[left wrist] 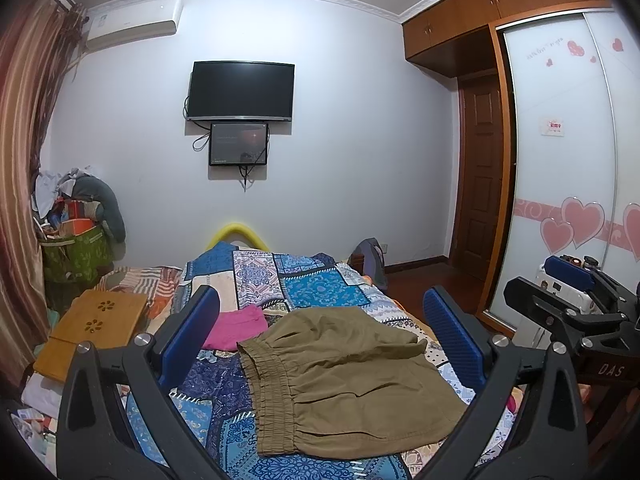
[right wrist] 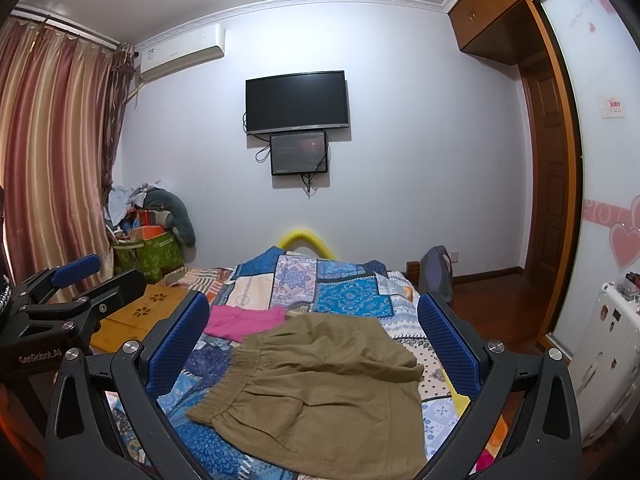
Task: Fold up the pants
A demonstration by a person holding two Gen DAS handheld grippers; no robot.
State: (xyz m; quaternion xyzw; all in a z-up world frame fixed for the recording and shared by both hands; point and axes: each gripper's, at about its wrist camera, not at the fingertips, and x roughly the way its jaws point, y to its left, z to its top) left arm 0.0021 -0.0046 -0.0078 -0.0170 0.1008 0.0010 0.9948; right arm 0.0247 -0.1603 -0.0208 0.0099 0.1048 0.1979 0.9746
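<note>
From my left side I look down at the brown pants lying on the bed, on a blue patchwork blanket, with the stretchy waistband turned toward the left. My left gripper hangs above them with its jaws wide apart and nothing in them. A pink cloth lies just past the pants, touching their far edge. My right gripper shows at the right edge, up off the bed. From my right side I see the same pants spread below my right gripper, whose blue pads are far apart and empty. A wooden tray sits on the bed to the left
</note>
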